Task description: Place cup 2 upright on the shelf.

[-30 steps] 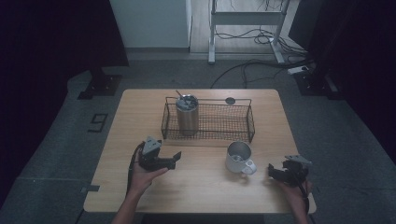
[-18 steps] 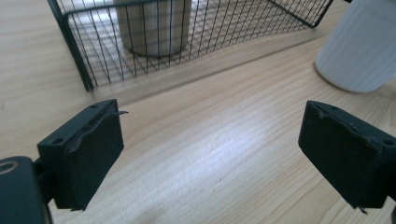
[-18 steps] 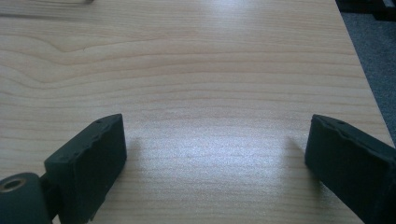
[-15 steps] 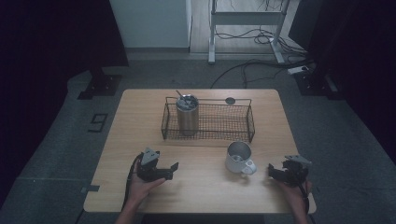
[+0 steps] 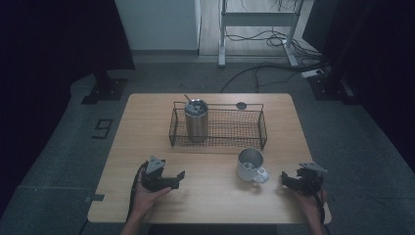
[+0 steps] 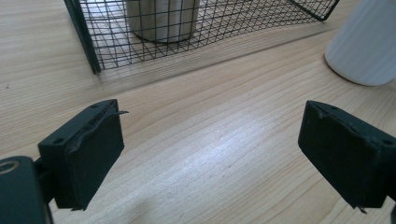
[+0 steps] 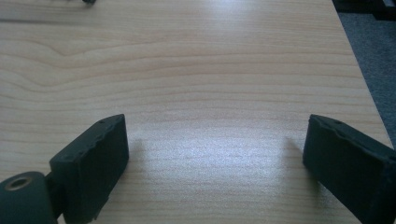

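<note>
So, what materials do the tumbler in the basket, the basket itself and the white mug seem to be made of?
The tumbler looks like brushed stainless steel: a grey, dull metallic sheen. The basket seems to be thin metal wire with a black coating, shown by its fine open grid. The mug is white outside with a greyish, metallic-looking inside; it may be coated metal or ceramic, I cannot tell which.

In the left gripper view, the basket (image 6: 140,37) and the tumbler (image 6: 161,18) inside it run off at twelve o'clock; the mug (image 6: 366,42) is cropped at two o'clock.
</note>
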A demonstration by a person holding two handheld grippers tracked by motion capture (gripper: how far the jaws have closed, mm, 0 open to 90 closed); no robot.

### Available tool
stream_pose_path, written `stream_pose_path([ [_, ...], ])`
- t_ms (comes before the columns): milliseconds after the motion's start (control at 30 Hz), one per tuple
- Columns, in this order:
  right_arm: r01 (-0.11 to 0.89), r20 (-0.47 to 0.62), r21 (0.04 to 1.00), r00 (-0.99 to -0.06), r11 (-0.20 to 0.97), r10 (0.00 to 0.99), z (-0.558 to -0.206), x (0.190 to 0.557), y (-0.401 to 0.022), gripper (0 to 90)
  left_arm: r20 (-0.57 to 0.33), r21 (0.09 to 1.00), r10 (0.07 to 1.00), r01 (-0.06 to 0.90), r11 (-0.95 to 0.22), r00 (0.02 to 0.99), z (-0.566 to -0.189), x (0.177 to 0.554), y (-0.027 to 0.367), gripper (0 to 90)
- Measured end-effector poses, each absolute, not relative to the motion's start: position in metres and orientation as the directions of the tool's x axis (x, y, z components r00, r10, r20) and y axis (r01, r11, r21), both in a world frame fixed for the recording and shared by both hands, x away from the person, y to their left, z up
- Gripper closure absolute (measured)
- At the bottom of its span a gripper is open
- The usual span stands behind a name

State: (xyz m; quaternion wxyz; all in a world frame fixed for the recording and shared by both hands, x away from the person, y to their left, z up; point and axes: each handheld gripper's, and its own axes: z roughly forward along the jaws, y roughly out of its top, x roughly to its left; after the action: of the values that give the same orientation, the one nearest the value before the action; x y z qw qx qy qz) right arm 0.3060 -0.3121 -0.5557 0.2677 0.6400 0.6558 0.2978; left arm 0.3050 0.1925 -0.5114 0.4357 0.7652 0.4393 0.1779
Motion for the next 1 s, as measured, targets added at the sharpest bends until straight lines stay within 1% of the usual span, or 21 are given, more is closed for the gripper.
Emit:
stream_pose_path([
  [200, 0.670, 0.056, 0.743, -0.052, -0.007, 0.997, -0.552, 0.303, -0.311, 7.6, -0.112, 0.819, 0.828, 0.523, -0.236, 0.550, -0.513, 0.305, 0.194, 7.0],
  [467, 0.626, 0.090, 0.779, -0.086, -0.016, 0.992, -0.535, 0.293, -0.305, 8.6, -0.109, 0.813, 0.824, 0.526, -0.248, 0.556, -0.517, 0.303, 0.192, 7.1],
  [767, 0.594, 0.117, 0.804, -0.100, -0.035, 0.988, -0.519, 0.285, -0.309, 9.7, -0.103, 0.812, 0.823, 0.525, -0.255, 0.559, -0.516, 0.301, 0.191, 7.1],
  [833, 0.583, 0.130, 0.811, -0.117, -0.037, 0.985, -0.515, 0.282, -0.308, 11.2, -0.105, 0.812, 0.823, 0.526, -0.254, 0.558, -0.517, 0.301, 0.192, 7.1],
  [1000, 0.563, 0.134, 0.826, -0.154, -0.024, 0.979, -0.505, 0.278, -0.301, 11.5, -0.106, 0.808, 0.826, 0.532, -0.253, 0.554, -0.517, 0.301, 0.194, 7.1],
])
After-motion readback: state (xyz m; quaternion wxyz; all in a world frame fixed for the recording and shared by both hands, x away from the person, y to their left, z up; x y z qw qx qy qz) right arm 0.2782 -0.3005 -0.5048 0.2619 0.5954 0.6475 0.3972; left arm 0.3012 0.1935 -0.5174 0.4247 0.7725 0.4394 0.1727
